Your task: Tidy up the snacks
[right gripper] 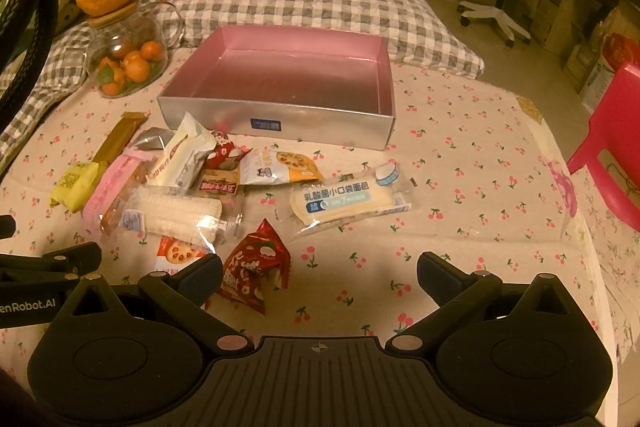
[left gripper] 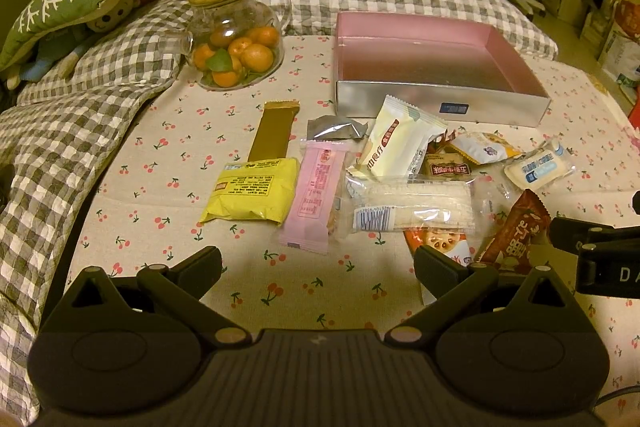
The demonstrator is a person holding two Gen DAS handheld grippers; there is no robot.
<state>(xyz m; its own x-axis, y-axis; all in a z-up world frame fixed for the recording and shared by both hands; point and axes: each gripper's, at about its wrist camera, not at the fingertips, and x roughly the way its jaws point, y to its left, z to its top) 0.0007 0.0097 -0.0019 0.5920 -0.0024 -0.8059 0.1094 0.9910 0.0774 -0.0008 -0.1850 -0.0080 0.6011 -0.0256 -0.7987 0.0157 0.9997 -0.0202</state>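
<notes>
Snacks (left gripper: 380, 179) are heaped on the cherry-print cloth (right gripper: 480, 187) right in front of the empty pink box (right gripper: 280, 75), probably staged for loading. Open cloth is left on the right. Both the left gripper (left gripper: 318, 263) and right gripper (right gripper: 320, 267) are held with jaws wide apart, nothing gripped.

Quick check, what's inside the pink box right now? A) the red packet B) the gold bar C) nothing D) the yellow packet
C: the pink box shows only its bare floor in both views, while the yellow packet, red packet and gold bar all lie on the cloth in front of it.
</notes>
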